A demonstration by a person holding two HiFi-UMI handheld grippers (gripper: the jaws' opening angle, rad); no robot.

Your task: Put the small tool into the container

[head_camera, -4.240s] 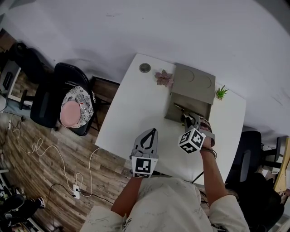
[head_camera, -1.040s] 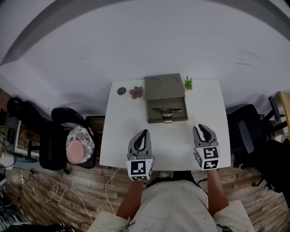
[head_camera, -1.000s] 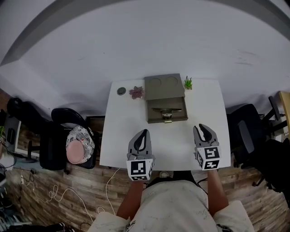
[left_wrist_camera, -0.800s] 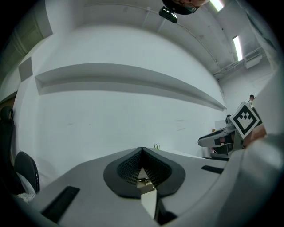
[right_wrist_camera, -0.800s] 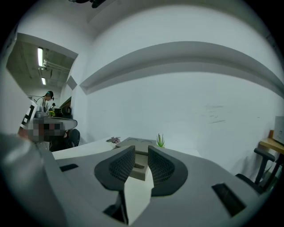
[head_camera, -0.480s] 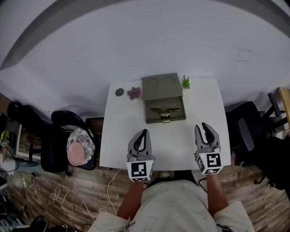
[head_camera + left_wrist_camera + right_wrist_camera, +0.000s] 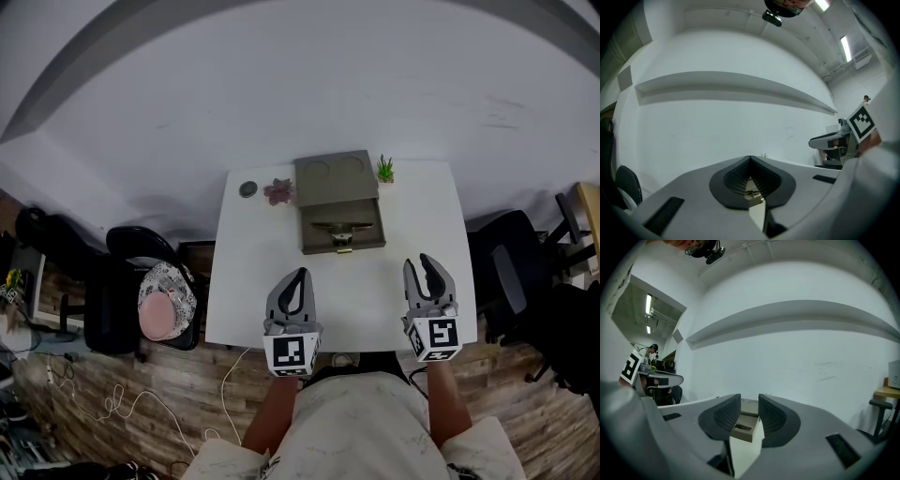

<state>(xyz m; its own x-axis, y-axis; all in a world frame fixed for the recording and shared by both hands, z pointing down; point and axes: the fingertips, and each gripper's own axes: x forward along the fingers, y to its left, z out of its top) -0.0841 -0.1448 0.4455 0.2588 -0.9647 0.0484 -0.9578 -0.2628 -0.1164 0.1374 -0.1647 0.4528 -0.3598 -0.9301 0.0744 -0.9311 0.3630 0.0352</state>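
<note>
Already small tool [image 7: 342,228] lies in container [image 7: 314,246], centre frame, long axis left-right. Left gripper [image 7: 299,275] below, nearer, closed, empty. Right gripper [image 7: 424,263] lower right, jaws just been opening, nothing between.

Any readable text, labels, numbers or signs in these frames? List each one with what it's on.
No readable words or numbers in any view.
Left cube: black-and-white square code only, no letters.
Right cube: the same, a square code and no text.
Container: two round imprints on the lid, no print visible.
</note>
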